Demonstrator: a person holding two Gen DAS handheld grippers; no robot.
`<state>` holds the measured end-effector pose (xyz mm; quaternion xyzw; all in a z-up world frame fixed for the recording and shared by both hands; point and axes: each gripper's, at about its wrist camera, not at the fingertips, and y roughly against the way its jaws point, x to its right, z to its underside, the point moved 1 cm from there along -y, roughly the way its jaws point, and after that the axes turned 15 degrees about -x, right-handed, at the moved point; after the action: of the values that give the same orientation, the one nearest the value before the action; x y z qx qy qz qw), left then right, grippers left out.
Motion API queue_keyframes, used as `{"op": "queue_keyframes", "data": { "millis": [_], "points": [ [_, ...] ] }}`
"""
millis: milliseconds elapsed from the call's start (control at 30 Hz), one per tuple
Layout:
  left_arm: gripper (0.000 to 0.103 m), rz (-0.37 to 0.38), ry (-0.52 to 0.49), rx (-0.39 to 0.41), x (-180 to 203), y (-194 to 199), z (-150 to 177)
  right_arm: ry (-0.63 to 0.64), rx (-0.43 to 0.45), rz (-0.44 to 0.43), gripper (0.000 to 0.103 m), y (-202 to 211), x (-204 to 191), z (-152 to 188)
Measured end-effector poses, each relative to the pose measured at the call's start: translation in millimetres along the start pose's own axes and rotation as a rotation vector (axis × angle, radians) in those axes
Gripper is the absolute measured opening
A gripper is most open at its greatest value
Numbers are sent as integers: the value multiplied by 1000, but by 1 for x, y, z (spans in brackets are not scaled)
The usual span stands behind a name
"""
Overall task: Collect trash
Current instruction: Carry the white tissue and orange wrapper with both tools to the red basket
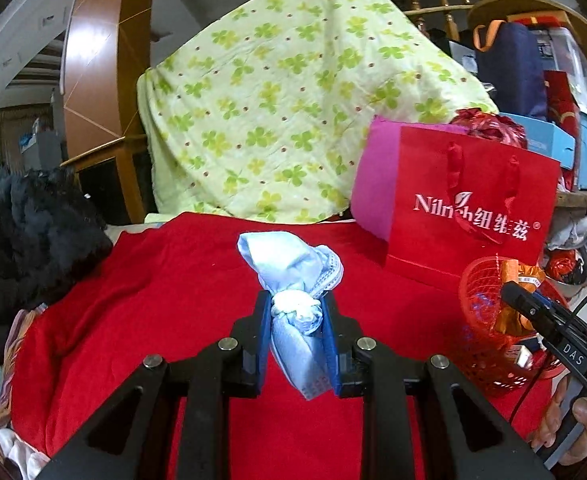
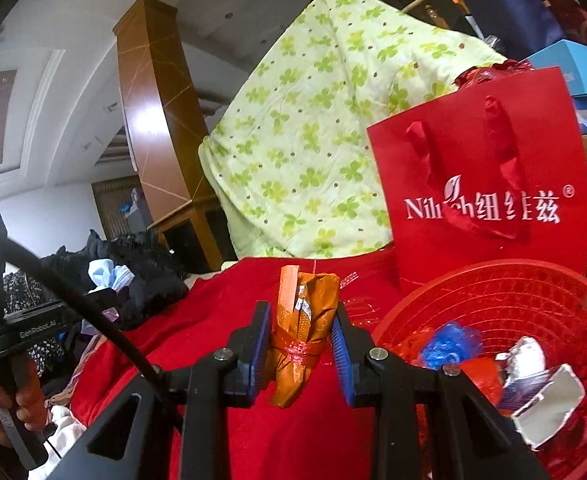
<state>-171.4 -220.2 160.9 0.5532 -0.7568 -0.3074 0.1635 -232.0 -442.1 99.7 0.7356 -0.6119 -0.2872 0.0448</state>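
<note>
left wrist: left gripper [image 1: 296,312] pinching a knotted blue face mask [image 1: 293,276], held up over the red cloth [image 1: 165,304]; red basket [image 1: 489,316] off to the right

right wrist: right gripper [image 2: 302,338] clamped on an orange wrapper [image 2: 305,320], just left of the basket [image 2: 533,300], in front of the red bag [image 2: 481,184]

Red cloth [image 1: 181,280] spread over surface. Clover-print quilt [image 1: 277,112] draped behind. Red gift bag [image 1: 473,208] upright on cloth. Black fluffy garment [image 1: 33,232] heaped at left edge.
</note>
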Motion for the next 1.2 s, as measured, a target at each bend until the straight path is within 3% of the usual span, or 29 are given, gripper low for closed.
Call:
{"op": "queue_keyframes", "data": {
  "millis": [633, 1200],
  "points": [
    [25, 34, -96, -1, 60, 8, -10, -59, 95, 15, 31, 41, 37, -5],
    [25, 53, -149, -20, 82, 6, -13, -74, 116, 13, 31, 50, 42, -4]
  ]
}}
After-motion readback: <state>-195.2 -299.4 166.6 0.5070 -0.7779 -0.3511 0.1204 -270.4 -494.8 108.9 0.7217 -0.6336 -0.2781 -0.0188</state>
